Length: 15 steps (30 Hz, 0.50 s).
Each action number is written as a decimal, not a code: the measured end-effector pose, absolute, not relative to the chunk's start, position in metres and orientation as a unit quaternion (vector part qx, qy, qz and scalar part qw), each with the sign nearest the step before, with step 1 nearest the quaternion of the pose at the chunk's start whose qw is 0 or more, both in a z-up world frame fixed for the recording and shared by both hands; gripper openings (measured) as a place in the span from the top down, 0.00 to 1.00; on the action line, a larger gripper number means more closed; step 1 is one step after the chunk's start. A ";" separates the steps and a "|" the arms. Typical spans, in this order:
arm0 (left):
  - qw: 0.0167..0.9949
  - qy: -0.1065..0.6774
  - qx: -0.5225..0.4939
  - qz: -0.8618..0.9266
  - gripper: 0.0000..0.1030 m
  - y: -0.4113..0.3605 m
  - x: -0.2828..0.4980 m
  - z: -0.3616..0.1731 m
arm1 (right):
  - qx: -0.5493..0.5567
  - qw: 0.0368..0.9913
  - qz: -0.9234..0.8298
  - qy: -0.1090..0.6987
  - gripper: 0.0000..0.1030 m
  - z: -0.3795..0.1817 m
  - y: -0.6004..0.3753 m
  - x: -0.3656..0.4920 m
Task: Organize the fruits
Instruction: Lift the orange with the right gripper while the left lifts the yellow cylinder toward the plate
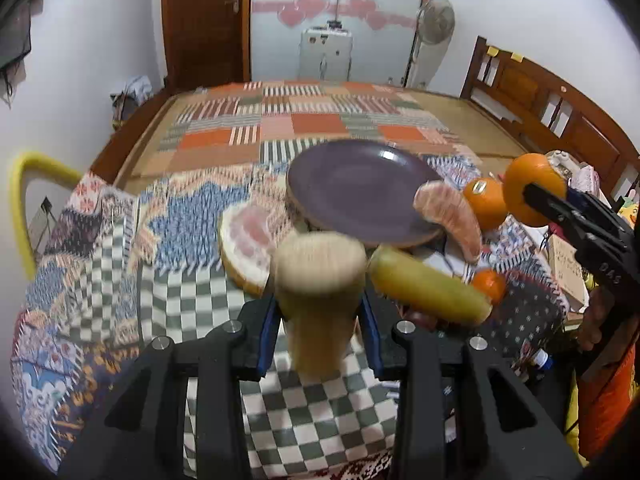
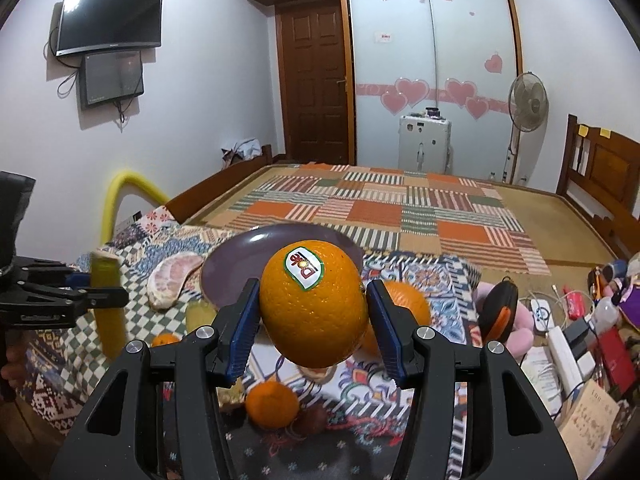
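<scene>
My left gripper (image 1: 320,316) is shut on a yellow-green sugarcane-like stick piece (image 1: 320,292), held upright above the checked cloth; it also shows in the right wrist view (image 2: 106,304). My right gripper (image 2: 312,312) is shut on a stickered orange (image 2: 314,304), held in the air right of the purple plate (image 1: 352,196), which is empty. A pomelo half (image 1: 248,248), a peeled pomelo wedge (image 1: 452,216), a second cane piece (image 1: 428,288), another orange (image 1: 484,202) and a small tangerine (image 1: 490,284) lie around the plate.
The fruit lies on patterned cloths at the foot of a bed with a patchwork mat (image 1: 304,120). Clutter of boxes, cables and bottles (image 2: 572,332) sits at the right. A yellow padded chair back (image 1: 20,200) stands at the left.
</scene>
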<state>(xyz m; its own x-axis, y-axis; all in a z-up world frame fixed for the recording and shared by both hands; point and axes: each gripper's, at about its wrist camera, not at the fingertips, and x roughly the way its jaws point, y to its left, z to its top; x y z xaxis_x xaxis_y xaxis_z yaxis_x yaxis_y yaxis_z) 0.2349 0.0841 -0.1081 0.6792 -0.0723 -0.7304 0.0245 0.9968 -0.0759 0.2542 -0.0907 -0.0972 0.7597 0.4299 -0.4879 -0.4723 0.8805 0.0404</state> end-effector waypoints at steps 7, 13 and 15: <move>0.926 0.376 -0.023 -0.030 0.65 0.078 0.250 -0.091 | -0.051 0.941 0.235 0.238 0.52 -0.090 -0.086 0.272; 0.929 0.368 -0.021 -0.035 0.65 0.075 0.269 -0.087 | -0.056 0.942 0.233 0.236 0.52 -0.090 -0.082 0.287; 0.929 0.368 -0.022 -0.038 0.65 0.073 0.277 -0.087 | -0.060 0.941 0.233 0.237 0.52 -0.091 -0.081 0.291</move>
<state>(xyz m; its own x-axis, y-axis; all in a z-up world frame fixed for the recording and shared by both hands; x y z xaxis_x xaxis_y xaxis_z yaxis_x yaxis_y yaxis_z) 0.2771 0.0733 -0.0866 0.7267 -0.0861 -0.6816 0.0539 0.9962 -0.0685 0.2909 -0.0805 -0.0913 0.7791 0.4097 -0.4745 -0.4664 0.8846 -0.0021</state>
